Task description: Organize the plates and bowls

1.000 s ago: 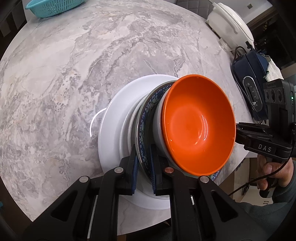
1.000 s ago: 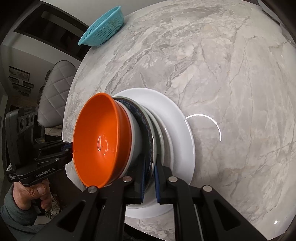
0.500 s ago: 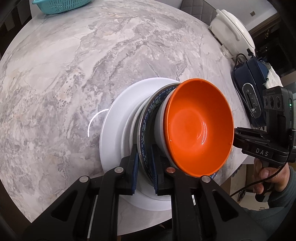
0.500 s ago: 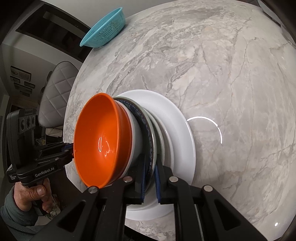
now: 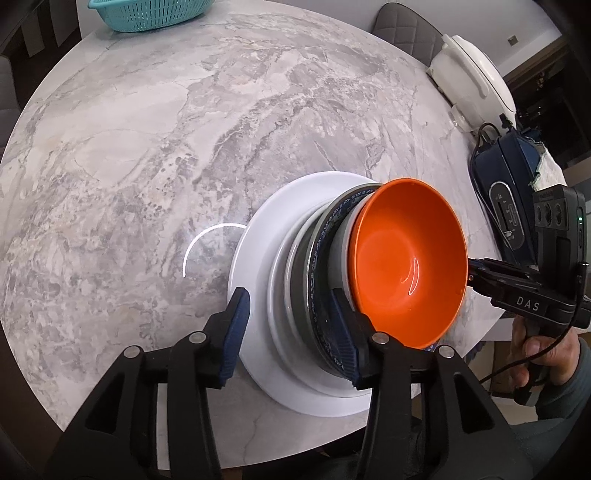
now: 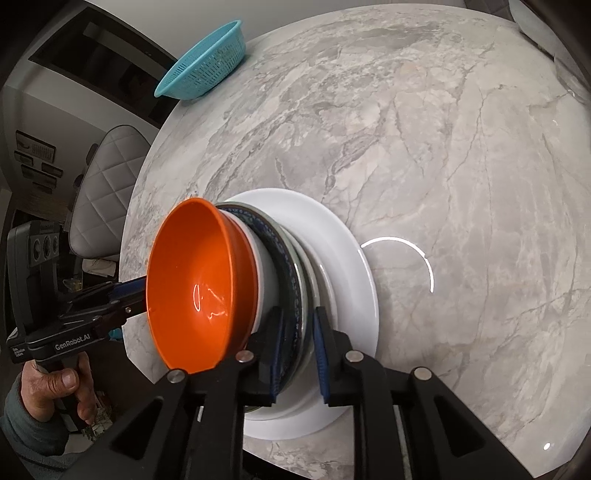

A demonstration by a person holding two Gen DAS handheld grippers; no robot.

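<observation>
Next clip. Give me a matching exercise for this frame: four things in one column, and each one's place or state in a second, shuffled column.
Things
A. orange bowl
B. large white plate
C. teal basket
D. left tool

Place or state
1. open, one finger on each side of the blue-patterned plate
2. topmost dish of the pile
3. lowest dish, lying on the marble table
4. at the table's far edge

Pairs: A-2, B-3, C-4, D-1
</observation>
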